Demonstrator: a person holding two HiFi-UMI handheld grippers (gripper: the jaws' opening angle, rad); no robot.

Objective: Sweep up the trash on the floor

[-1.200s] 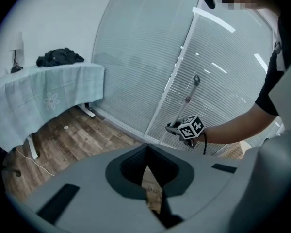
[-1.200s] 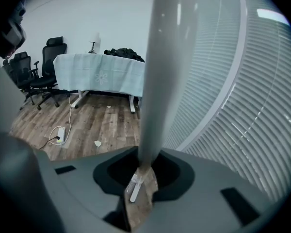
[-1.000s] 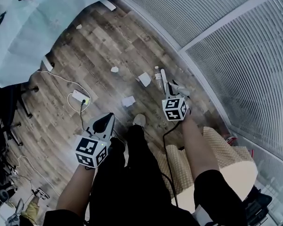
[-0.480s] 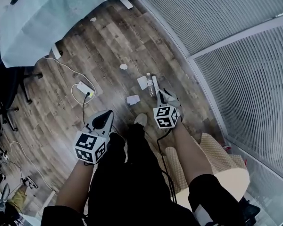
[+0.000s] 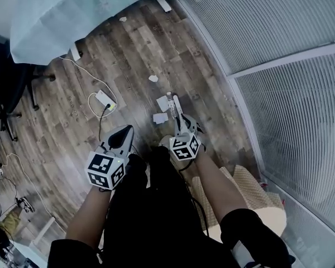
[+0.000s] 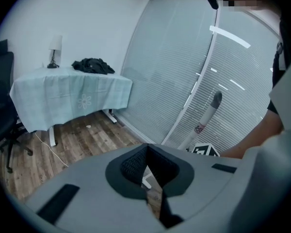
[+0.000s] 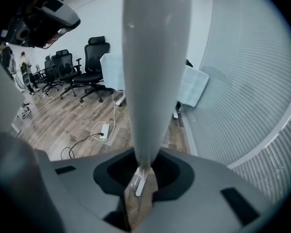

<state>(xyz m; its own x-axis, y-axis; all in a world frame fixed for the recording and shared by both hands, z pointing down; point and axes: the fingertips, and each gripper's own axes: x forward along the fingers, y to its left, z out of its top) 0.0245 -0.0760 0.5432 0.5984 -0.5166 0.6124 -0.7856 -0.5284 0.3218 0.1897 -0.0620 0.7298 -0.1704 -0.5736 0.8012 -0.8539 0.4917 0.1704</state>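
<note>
In the head view my right gripper (image 5: 178, 120) is shut on a white broom handle (image 5: 173, 104) that slants down to the wooden floor just ahead of the person's feet. The right gripper view shows that handle (image 7: 155, 81) filling the space between the jaws. Paper scraps lie on the floor: one (image 5: 160, 118) beside the handle, another (image 5: 162, 102) a little farther, a crumpled bit (image 5: 153, 78) beyond, and a small one (image 5: 123, 19) near the table. My left gripper (image 5: 124, 129) hangs over the floor at the left, shut and holding nothing (image 6: 148, 174).
A table with a pale blue cloth (image 5: 89, 7) stands at the far end. A white power strip (image 5: 104, 99) and its cables lie left of the scraps. Office chairs (image 5: 3, 102) line the left side. Glass walls with blinds (image 5: 279, 66) run along the right.
My right gripper has carried the broom handle left and nearer to the person's feet, close to the nearest paper scrap. The left gripper has hardly moved.
</note>
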